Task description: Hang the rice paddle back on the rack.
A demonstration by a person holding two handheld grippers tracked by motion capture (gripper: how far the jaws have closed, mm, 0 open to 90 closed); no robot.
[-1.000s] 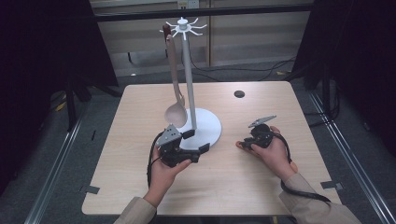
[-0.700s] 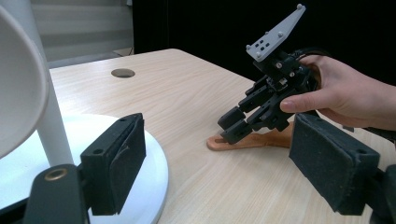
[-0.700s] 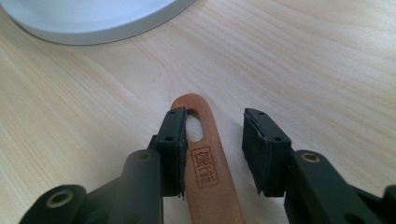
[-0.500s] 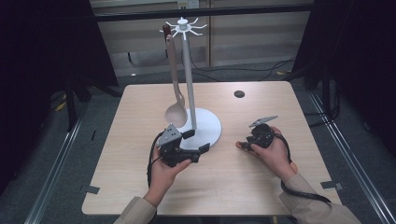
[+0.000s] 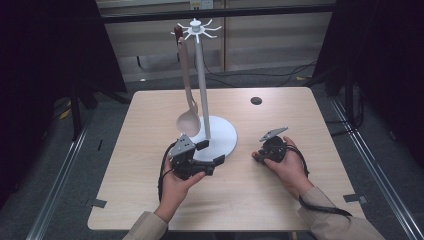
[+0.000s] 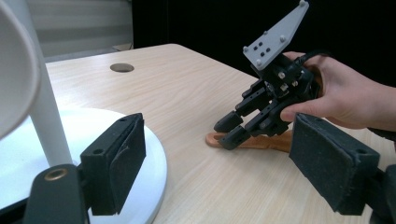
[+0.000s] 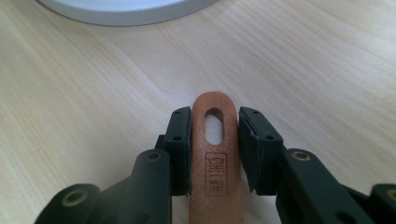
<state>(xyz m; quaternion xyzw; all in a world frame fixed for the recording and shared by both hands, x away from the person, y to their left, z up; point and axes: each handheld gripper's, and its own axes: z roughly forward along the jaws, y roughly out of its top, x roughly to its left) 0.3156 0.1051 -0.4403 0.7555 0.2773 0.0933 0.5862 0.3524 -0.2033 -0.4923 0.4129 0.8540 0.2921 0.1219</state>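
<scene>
While my right tongs (image 7: 215,144) have just been closing on the wooden handle (image 7: 215,158) (lengthwise between the pads), my left tongs (image 6: 210,158) gape empty.

Between my right gripper's (image 7: 215,149) pads lies a wooden utensil handle (image 7: 215,154), and it carries the one marking I can read. Just below its oval hanging hole (image 7: 214,126) sits a small burnt-in square stamp (image 7: 216,173): a framed emblem too fine to make out, with "SINCE" and "1981" underneath it.
</scene>
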